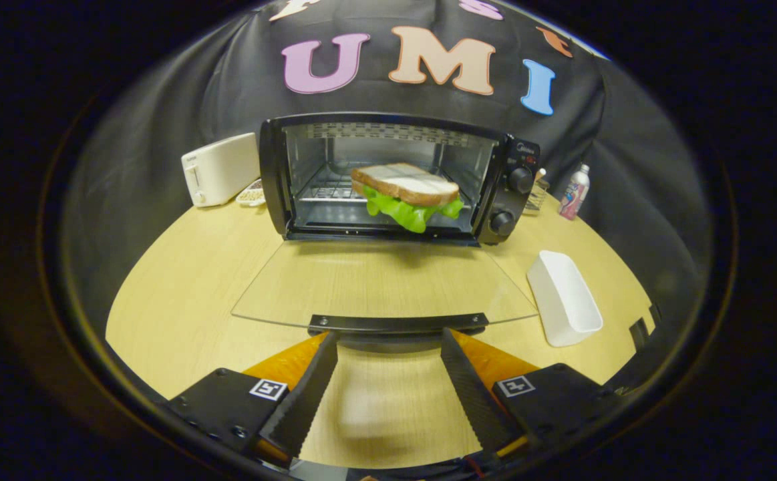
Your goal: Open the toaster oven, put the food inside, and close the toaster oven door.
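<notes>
The black toaster oven (516,200) stands at the back of the wooden table with its glass door (381,280) folded down flat toward me. A sandwich (407,188) of white bread and green lettuce rests on the rack inside, its front edge poking out past the opening. The door's black handle (398,323) lies just ahead of my fingertips. My gripper (388,337) is open, its two fingers spread about as wide as the handle, with nothing between them.
A white pop-up toaster (218,170) and a small dish (251,196) sit left of the oven. A white oblong container (565,297) lies on the table (181,280) to the right of the door. A small bottle (574,192) stands behind it.
</notes>
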The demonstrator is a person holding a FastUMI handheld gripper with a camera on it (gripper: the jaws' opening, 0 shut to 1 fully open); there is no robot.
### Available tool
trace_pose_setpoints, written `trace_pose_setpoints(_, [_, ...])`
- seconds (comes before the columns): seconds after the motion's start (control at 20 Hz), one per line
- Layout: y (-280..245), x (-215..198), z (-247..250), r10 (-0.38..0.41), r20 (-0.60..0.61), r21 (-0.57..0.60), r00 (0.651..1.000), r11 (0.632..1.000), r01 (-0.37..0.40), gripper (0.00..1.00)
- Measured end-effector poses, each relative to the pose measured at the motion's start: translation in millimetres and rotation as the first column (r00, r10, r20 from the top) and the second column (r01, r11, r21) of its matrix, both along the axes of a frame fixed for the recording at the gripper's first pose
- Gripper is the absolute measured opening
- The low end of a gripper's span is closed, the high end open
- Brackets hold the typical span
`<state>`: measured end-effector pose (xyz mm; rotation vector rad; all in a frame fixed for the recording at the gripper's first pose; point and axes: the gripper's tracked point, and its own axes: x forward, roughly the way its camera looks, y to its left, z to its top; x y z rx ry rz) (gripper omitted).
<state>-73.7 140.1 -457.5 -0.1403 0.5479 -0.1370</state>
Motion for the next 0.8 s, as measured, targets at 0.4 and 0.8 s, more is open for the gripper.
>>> trace_pose_setpoints(0.4, [5,26,69,0.038,0.163,0.055,0.986,0.997,-0.048,0.99])
trace_pose_setpoints(0.8, [4,73,127,0.098,0.261,0.05,0.96,0.992,-0.115,0.99])
